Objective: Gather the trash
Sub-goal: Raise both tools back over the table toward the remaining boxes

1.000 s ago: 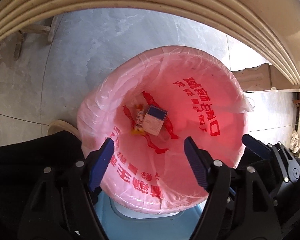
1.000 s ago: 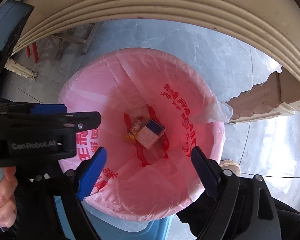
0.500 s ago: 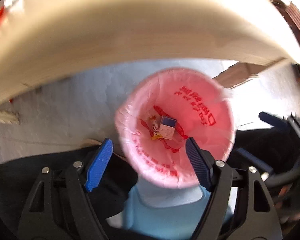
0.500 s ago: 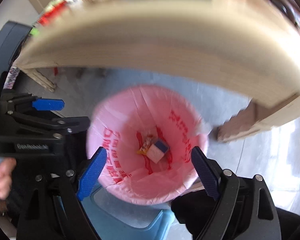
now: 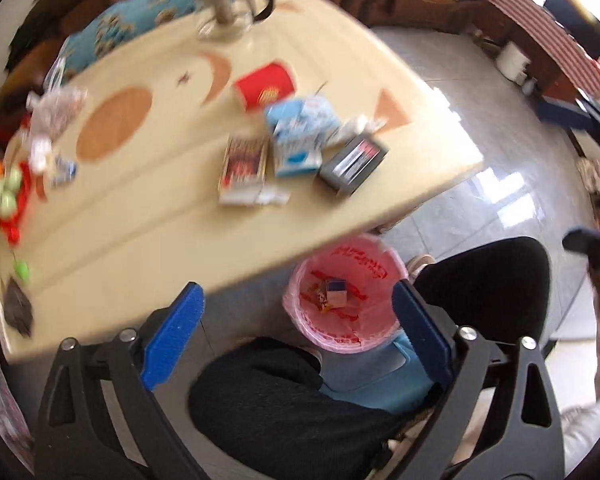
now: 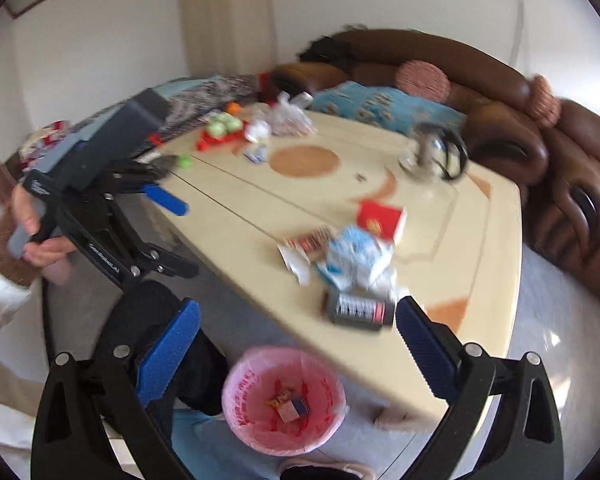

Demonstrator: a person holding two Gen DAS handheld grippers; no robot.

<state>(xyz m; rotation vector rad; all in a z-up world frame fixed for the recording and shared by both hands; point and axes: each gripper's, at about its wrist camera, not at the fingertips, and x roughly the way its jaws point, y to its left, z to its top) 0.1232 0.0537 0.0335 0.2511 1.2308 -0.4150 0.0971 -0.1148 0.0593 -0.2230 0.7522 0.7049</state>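
The bin lined with a pink bag [image 5: 374, 280] stands on the floor under the table's near edge, with a small box [image 5: 337, 293] and wrappers inside. High above it, my left gripper [image 5: 296, 300] has its jaws opening with nothing between them. My right gripper [image 6: 298, 308] is likewise opening and empty, above the bin [image 6: 240, 400]. On the cream table [image 5: 140, 216] lie a dark grey box [image 5: 354, 164], a blue-white pack [image 5: 300, 136], a striped box [image 5: 244, 164] and a red box [image 5: 265, 87]. In the right wrist view the left gripper [image 6: 176, 232] hangs at the left, held by a hand [image 6: 36, 236].
A glass jug [image 6: 428, 156] stands far back on the table. Green fruit, red items and a plastic bag [image 6: 288, 118] crowd its far left end. A brown sofa [image 6: 540, 140] runs behind. The person's black-trousered legs [image 5: 284, 400] flank the bin.
Both grippers have risen from just over the bin's mouth to above the table, whose top and litter have come into view. Both pairs of jaws stand wider.
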